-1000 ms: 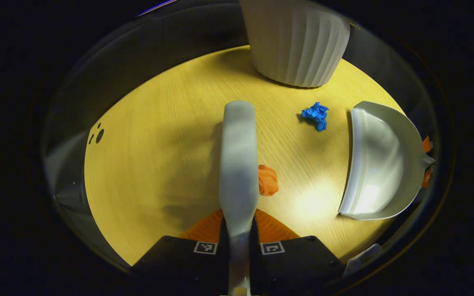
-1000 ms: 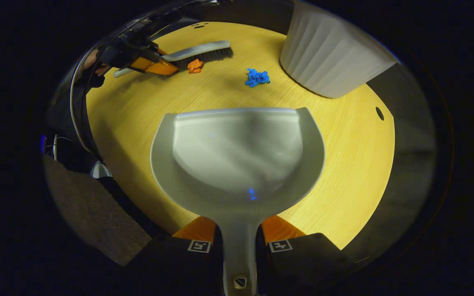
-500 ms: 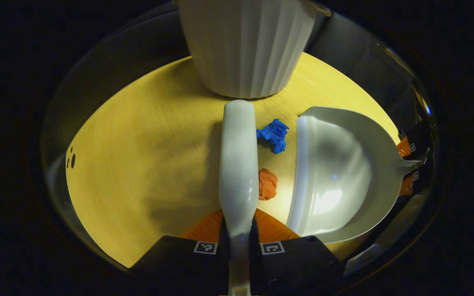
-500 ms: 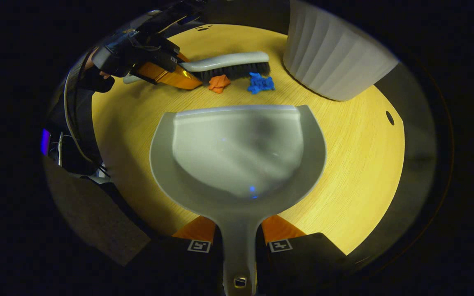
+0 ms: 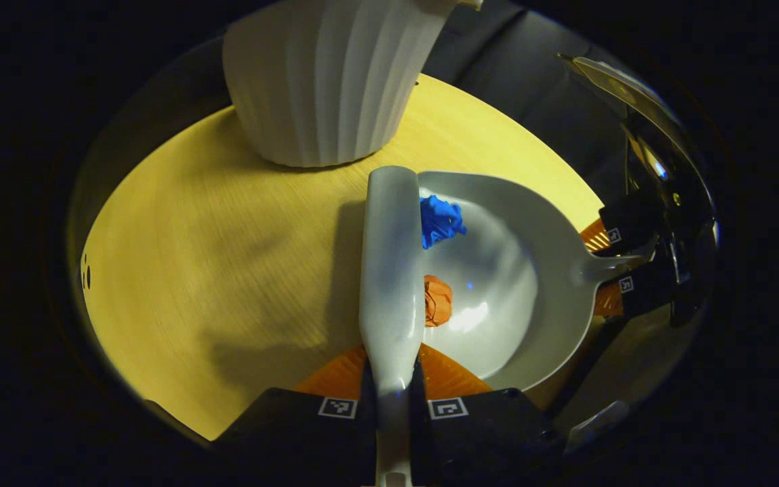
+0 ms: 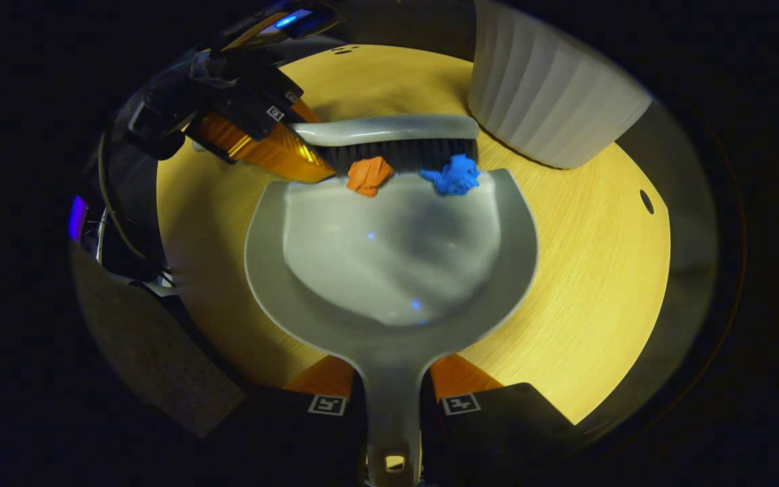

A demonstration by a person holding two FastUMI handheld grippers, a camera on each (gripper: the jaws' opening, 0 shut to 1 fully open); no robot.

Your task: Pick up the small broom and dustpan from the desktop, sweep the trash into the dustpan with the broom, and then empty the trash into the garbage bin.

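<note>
My left gripper (image 5: 392,379) is shut on the handle of the small grey broom (image 5: 391,270), whose dark bristles (image 6: 399,154) rest at the front lip of the dustpan. My right gripper (image 6: 392,389) is shut on the handle of the grey dustpan (image 6: 389,257), which lies flat on the yellow tabletop (image 6: 585,270). An orange paper wad (image 6: 368,175) and a blue paper wad (image 6: 456,176) sit just inside the pan's lip, against the bristles. In the left gripper view the same orange wad (image 5: 437,301) and blue wad (image 5: 440,220) lie in the dustpan (image 5: 498,284) beside the broom. The left gripper (image 6: 254,128) also shows far off.
A white ribbed garbage bin (image 6: 552,101) stands on the table just beyond the pan's right corner, and it shows as the ribbed bin (image 5: 322,81) at the top of the left gripper view. The round table's edge (image 6: 660,223) curves close on the right.
The broom has swept toward the dustpan, pushing the orange and blue wads over the lip into the pan. The dustpan has barely moved.
</note>
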